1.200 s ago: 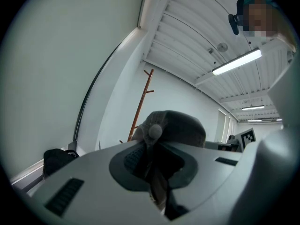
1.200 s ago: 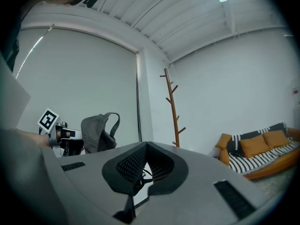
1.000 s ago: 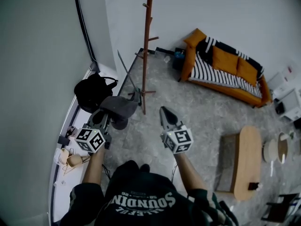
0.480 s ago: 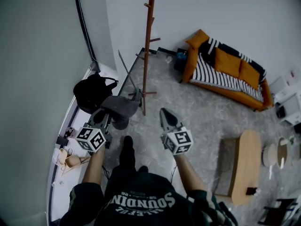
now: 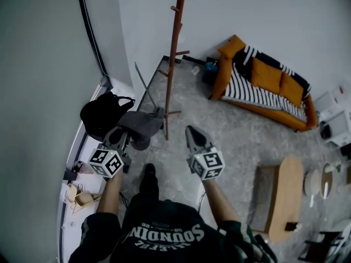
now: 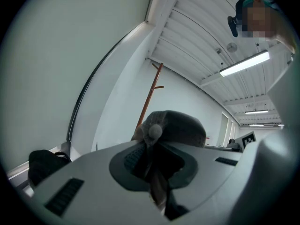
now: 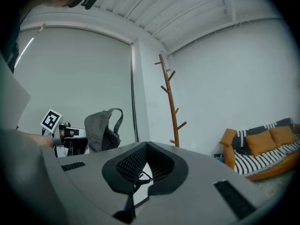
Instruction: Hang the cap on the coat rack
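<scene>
The brown wooden coat rack point(image 5: 173, 64) stands on the floor near the wall corner, ahead of both grippers. A grey cap point(image 5: 140, 124) hangs from my left gripper point(image 5: 124, 138), which is shut on its edge. In the left gripper view the cap point(image 6: 180, 125) bulges over the jaws, and the rack point(image 6: 150, 93) rises behind it. My right gripper point(image 5: 192, 138) is shut and empty, level with the left, to the right of the rack's base. The right gripper view has the rack point(image 7: 171, 102) ahead and the cap point(image 7: 101, 130) at left.
A black bag point(image 5: 100, 114) lies on the ledge at the left wall, with beige items point(image 5: 79, 193) nearer me. An orange sofa point(image 5: 263, 89) with striped cushions stands at the back right. A wooden coffee table point(image 5: 286, 196) is at the right. My foot point(image 5: 148, 177) is below.
The whole scene has slid slightly: the rack and bag sit a little further up-left and a foot has come forward. Both grippers keep their pose, with the cap still held.
</scene>
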Demonstrator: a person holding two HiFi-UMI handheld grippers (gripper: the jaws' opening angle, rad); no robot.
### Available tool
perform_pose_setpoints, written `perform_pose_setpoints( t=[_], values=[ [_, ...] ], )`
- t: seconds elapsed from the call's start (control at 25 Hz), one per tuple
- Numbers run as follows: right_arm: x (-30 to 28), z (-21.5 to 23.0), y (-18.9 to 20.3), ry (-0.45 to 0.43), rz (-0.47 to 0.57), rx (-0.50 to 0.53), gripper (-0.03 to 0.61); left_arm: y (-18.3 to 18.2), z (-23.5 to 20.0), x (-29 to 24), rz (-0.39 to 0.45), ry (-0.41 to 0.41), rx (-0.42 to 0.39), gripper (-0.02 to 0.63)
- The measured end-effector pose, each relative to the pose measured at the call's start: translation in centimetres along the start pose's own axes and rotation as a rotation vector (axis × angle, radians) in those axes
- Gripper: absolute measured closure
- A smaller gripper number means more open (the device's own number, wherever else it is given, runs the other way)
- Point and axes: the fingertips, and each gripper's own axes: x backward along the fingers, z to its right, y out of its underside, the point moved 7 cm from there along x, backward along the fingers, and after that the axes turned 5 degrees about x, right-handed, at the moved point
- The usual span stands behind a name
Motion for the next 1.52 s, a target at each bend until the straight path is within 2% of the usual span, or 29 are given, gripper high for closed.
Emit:
perform_pose_setpoints(
  t=[0.28, 0.68, 0.84, 1.08, 1.52],
  values=[
    [-8.0, 1.5, -2.2, 0.007, -0.020, 0.014, 0.580, -3.5, -5.6, -6.3, -0.017, 0.037, 0.001, 0.595],
    [-16.5, 3.6, -4.0, 0.078, -0.004, 0.014, 0.580, -8.3, -12.4, -13.0, -0.039, 0.085, -0.018, 0.595],
    [-17.6, 4.3, -3.9, 0.088, -0.006, 0.002, 0.580, -8.6, -13.5, -14.4, -0.038, 0.086, -0.015, 0.595],
    [-18.4, 6.1, -3.7, 0.088, -0.012, -0.022, 0.580, -9.0, -13.8, -15.8, 0.006, 0.070, -0.021, 0.595],
    [-20.2, 8.0, -4.6, 0.036, -0.014, 0.014, 0.580, -8.3, -14.5, -18.4, -0.015, 0.064, -0.009, 0.595]
  ],
)
